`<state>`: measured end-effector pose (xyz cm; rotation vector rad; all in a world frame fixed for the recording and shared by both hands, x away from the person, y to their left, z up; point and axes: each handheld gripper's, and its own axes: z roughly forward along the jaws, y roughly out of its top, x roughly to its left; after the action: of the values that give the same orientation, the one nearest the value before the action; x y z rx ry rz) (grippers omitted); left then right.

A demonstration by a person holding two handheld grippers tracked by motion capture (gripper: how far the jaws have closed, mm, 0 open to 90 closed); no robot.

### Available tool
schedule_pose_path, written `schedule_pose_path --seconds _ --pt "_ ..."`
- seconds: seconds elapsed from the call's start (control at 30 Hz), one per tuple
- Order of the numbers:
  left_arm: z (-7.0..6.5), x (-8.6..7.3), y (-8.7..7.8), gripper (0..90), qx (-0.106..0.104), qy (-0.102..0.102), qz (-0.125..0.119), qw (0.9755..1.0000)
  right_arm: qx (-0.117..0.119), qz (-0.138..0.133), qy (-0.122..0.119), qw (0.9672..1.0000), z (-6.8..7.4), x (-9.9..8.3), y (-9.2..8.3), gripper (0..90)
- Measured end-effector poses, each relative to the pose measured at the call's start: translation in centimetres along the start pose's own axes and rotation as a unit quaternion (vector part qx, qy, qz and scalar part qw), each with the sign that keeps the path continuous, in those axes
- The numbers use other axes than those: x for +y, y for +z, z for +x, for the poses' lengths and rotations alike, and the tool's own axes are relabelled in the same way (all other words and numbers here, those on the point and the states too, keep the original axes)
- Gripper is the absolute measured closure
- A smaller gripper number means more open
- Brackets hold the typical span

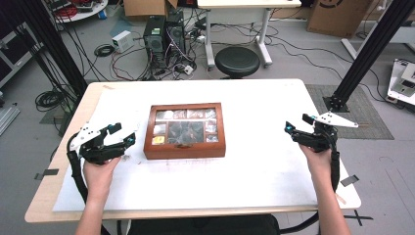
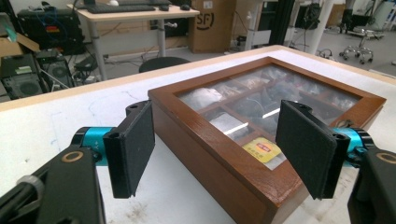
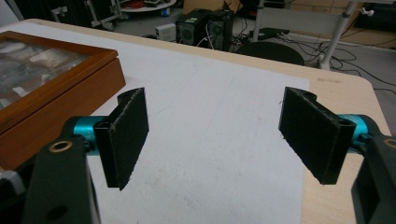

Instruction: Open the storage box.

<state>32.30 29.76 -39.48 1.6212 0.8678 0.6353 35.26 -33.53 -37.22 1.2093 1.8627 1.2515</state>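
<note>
A brown wooden box (image 1: 185,130) with a glass lid lies shut in the middle of the white table; through the glass I see compartments with packets. My left gripper (image 1: 122,134) is open just left of the box, a short gap from its left side. In the left gripper view the box's near corner (image 2: 261,154) lies ahead between the spread black pads (image 2: 133,144), which touch nothing. My right gripper (image 1: 298,123) is open well right of the box, above bare table. In the right gripper view the box (image 3: 51,100) sits at far left and nothing lies between the jaws.
A black stool (image 1: 237,61) and computer towers (image 1: 164,34) with tangled cables stand on the floor behind the table. Black frame posts (image 1: 372,49) rise at both back corners. The table's front edge (image 1: 195,213) runs close to the person's forearms.
</note>
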Motion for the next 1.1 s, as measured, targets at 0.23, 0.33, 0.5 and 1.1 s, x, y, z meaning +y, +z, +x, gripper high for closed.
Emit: schedule_pose_path --seconds 0.23,0.33,0.5,1.1 --pt "-0.35 0.01 0.48 26.9 -0.006 0.0 0.013 0.9999 -0.007 -0.001 0.001 1.0 -0.28 -0.16 0.16 24.4" --pt "-0.44 -0.01 0.54 26.9 -0.012 0.002 0.019 0.9997 -0.011 -0.001 0.001 0.9999 -0.31 -0.15 0.22 24.5" --pt "-0.45 0.02 0.43 26.8 -0.021 -0.007 0.02 0.9996 -0.011 0.0 0.015 0.9998 -0.47 -0.06 0.35 24.4" --pt "-0.5 0.03 0.62 26.1 -0.069 -0.011 0.036 0.9969 -0.014 -0.004 0.016 0.9998 -0.47 0.04 0.64 24.4"
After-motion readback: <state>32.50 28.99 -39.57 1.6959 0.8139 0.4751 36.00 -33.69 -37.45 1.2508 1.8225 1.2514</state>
